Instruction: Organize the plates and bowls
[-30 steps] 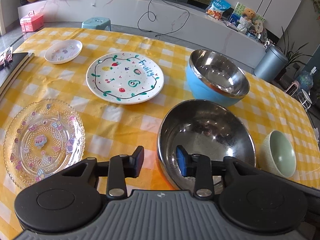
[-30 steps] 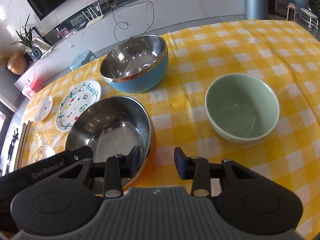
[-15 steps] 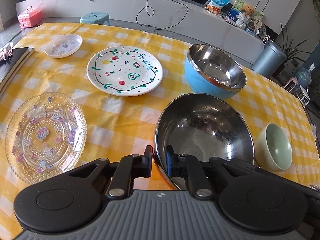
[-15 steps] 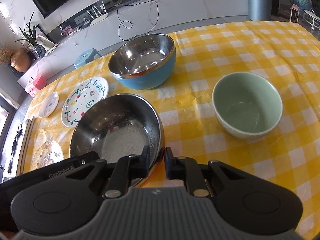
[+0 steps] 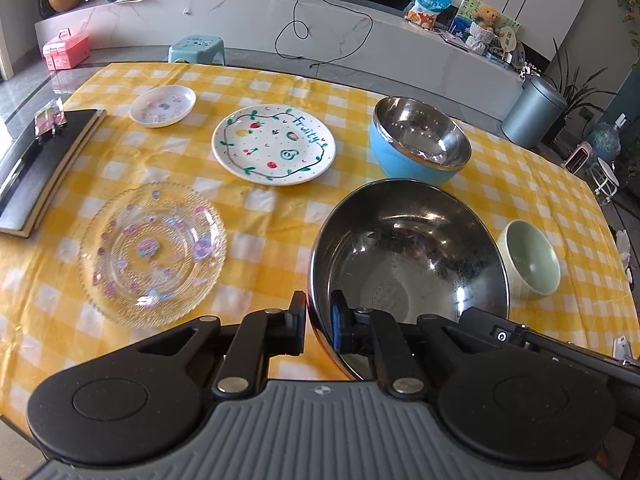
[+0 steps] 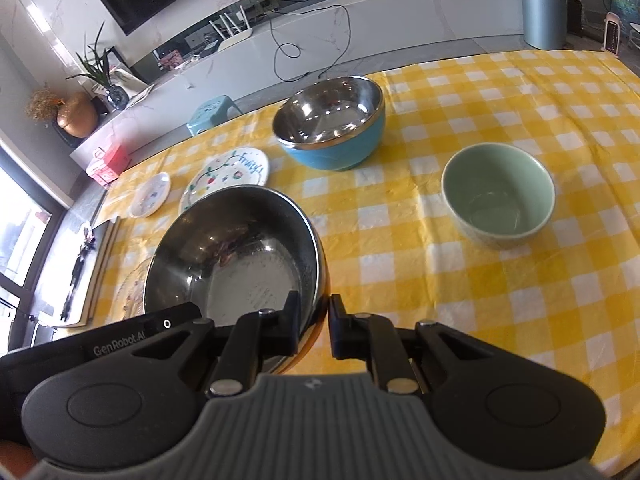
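Observation:
A large steel bowl with an orange outside (image 5: 408, 256) (image 6: 236, 260) is held above the yellow checked tablecloth (image 5: 280, 208). My left gripper (image 5: 319, 322) is shut on its near left rim. My right gripper (image 6: 314, 326) is shut on its near right rim. Behind it stand a blue steel-lined bowl (image 5: 418, 142) (image 6: 332, 124) and, to the right, a small green bowl (image 5: 530, 258) (image 6: 498, 194). A white "Fruity" plate (image 5: 274, 144) (image 6: 226, 176), a clear glass plate (image 5: 152, 254) and a small white dish (image 5: 162, 106) (image 6: 151, 200) lie to the left.
A dark book or tray (image 5: 40, 164) lies at the table's left edge. A white counter (image 5: 320, 24) with clutter runs behind the table, with a blue stool (image 5: 196, 48) and a grey bin (image 5: 534, 112) on the floor.
Both grippers closed on the large steel bowl's near rim, one on each side. The bowl has then risen off the cloth and both views have pulled up and back.

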### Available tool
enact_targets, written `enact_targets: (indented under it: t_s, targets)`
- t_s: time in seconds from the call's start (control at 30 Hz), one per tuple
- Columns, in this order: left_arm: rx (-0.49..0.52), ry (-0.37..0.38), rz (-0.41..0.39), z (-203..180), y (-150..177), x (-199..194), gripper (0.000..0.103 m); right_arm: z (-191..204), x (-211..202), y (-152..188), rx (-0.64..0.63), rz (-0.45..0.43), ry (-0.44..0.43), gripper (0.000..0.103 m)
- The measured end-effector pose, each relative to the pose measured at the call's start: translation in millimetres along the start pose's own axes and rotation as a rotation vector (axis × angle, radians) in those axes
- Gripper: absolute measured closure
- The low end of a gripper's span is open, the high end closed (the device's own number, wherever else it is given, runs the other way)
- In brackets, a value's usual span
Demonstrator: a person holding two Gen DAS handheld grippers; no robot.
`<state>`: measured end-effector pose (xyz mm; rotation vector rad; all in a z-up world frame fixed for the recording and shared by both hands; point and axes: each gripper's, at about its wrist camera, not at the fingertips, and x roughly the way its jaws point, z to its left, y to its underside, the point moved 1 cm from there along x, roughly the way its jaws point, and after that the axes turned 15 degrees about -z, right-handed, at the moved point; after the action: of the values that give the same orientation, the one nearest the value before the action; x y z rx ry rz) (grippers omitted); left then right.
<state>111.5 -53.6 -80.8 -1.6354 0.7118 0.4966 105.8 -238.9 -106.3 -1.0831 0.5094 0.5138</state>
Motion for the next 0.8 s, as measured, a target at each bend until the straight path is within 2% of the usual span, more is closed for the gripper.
enact_targets:
  t_s: [0.37, 0.6, 0.8]
  targets:
    - [-0.060, -0.004, 0.038, 35, 24, -32, 0.091, 21, -27, 30, -0.025, 0.063, -0.046, 0.091]
    - [-0.094, -0.030, 0.035, 61, 32, -40, 0.092, 42, -26, 45, -0.044, 0.102, -0.053, 0.091]
    - [-0.130, -0.047, 0.069, 85, 41, -38, 0.092, 57, -17, 60, -0.060, 0.157, -0.054, 0.091]
